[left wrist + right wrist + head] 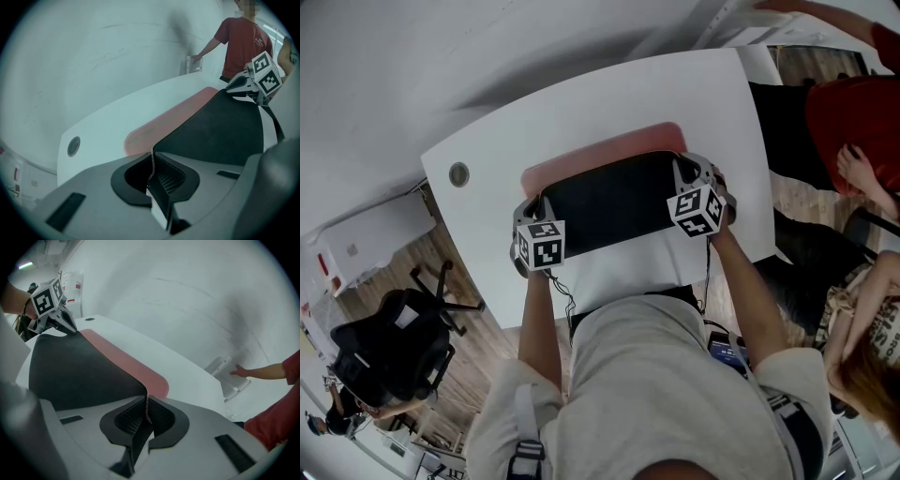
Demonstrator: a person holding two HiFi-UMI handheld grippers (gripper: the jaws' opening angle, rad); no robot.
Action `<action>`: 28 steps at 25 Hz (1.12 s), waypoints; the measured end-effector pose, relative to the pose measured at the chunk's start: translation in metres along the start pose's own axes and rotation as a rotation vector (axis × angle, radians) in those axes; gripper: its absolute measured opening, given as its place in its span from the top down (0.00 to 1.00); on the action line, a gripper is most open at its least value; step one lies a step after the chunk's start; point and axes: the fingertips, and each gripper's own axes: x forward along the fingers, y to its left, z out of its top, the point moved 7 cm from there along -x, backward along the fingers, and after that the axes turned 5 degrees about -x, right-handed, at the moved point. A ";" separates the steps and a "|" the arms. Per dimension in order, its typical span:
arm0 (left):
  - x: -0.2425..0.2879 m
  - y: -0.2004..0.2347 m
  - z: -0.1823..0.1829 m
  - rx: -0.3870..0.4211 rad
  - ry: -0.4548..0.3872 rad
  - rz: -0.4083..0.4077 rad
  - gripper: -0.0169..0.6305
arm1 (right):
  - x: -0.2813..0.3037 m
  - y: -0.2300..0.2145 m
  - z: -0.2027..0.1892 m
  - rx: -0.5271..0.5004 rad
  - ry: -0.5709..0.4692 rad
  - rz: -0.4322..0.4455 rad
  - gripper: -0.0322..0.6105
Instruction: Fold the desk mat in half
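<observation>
Folding mat (pixel 609 202) mid-table (pixel 487 150), black underside up, pink strip showing at 12 o'clock.
Left gripper (pixel 152 161) and right gripper (pixel 146 404) clamped on corners at 9 and 3 o'clock; likely soft, light, saggy, so keep corner holds.

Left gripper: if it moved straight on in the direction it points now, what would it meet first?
The left gripper, shut on a lifted corner of the desk mat, would probably first meet the mat's pink strip lying flat on the white table; depth is uncertain.
</observation>
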 end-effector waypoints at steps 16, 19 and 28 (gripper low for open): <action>0.004 0.004 0.008 -0.007 -0.007 0.005 0.92 | 0.005 -0.007 0.006 0.002 -0.007 -0.004 0.87; 0.004 0.004 0.008 -0.007 -0.009 0.007 0.92 | 0.005 -0.007 0.006 0.002 -0.009 -0.004 0.87; 0.005 0.006 0.011 -0.008 -0.013 0.013 0.92 | 0.008 -0.009 0.010 0.005 -0.015 -0.005 0.87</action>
